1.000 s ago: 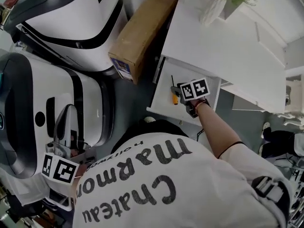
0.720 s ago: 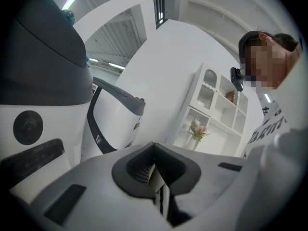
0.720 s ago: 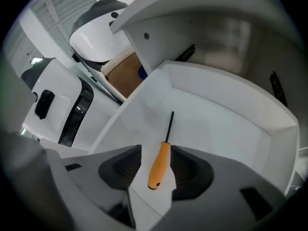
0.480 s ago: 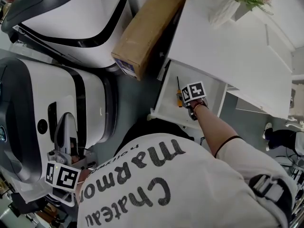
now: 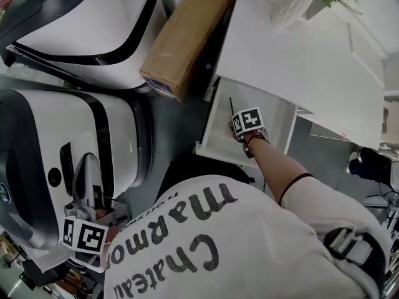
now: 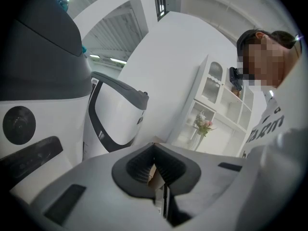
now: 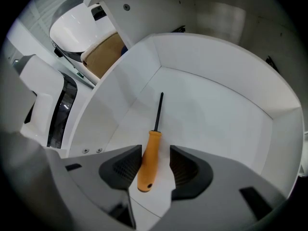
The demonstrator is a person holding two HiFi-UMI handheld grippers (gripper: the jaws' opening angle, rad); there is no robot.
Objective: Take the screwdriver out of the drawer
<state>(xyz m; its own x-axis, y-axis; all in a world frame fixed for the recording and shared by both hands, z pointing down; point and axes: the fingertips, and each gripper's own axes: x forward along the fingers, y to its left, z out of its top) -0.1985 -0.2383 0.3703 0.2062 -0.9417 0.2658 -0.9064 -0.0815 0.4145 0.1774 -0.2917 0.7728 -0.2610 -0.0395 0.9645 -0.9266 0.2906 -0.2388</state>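
The screwdriver (image 7: 148, 162), with an orange handle and a thin dark shaft, lies flat on the floor of the open white drawer (image 7: 216, 61). My right gripper (image 7: 154, 154) points steeply down into the drawer and stands open, straddling the handle. The left pad is close to the handle and a gap shows at the right pad. In the head view the right gripper (image 5: 240, 129) covers most of the handle, and only the screwdriver (image 5: 230, 106) shaft sticks out past it. My left gripper (image 5: 93, 205) hangs low at the left beside a white machine. Its pads (image 6: 144, 165) meet at the tips with nothing held.
The drawer (image 5: 212, 147) juts from a white cabinet (image 5: 299, 48) bearing a vase of flowers (image 5: 293, 5). A cardboard box (image 5: 184, 36) leans next to the drawer's left side. Large white-and-black machines (image 5: 75, 123) fill the left. The person's arm (image 5: 274, 167) reaches across to the drawer.
My right gripper has sunk into the drawer and now sits over the screwdriver's orange handle, which showed beside it before. The left gripper has barely shifted.
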